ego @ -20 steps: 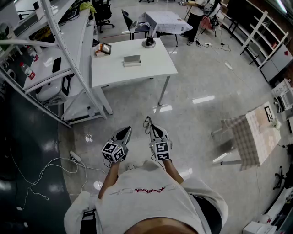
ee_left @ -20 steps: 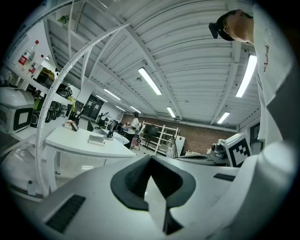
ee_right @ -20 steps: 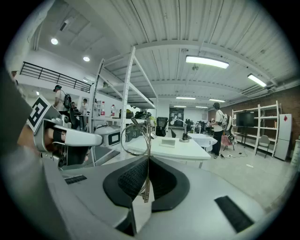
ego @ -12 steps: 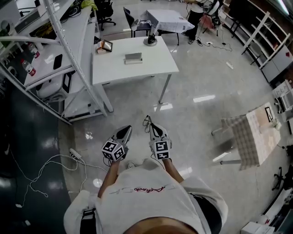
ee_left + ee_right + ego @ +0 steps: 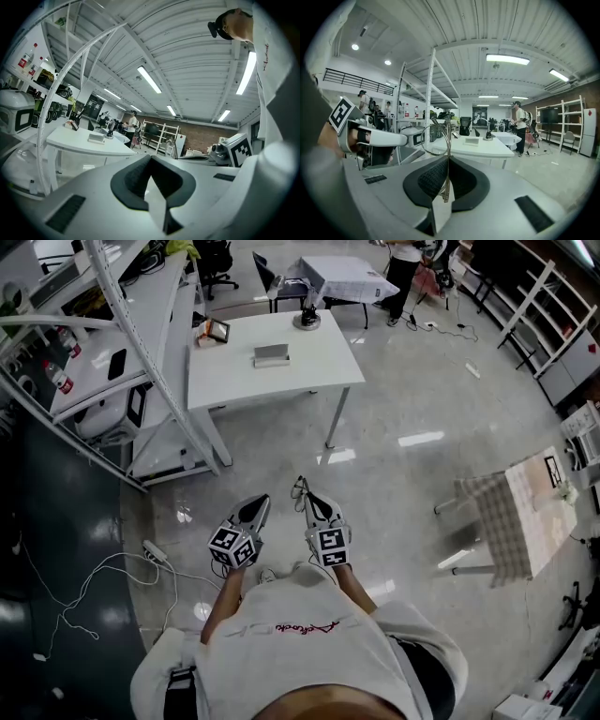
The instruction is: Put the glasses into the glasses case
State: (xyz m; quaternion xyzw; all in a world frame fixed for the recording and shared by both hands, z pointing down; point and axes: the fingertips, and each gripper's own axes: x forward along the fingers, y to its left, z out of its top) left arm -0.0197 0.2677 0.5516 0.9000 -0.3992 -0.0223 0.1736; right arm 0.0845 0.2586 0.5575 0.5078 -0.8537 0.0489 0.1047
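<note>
Wire glasses (image 5: 447, 180) stay pinched in right hand-held gripper (image 5: 307, 498) (unchanged).

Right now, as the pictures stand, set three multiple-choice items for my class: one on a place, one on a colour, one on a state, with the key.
1. Where is the glasses case? A on the floor; B on the table ahead; C on a chair.
2. What colour is that table's top? A white; B black; C green.
3. The right tool is: A open and empty; B shut on nothing; C shut on the glasses.
Key: 1 B, the head view shows it lying on the tabletop; 2 A, the top is plainly white; 3 C, the wire frame stands pinched between its jaws.
</note>
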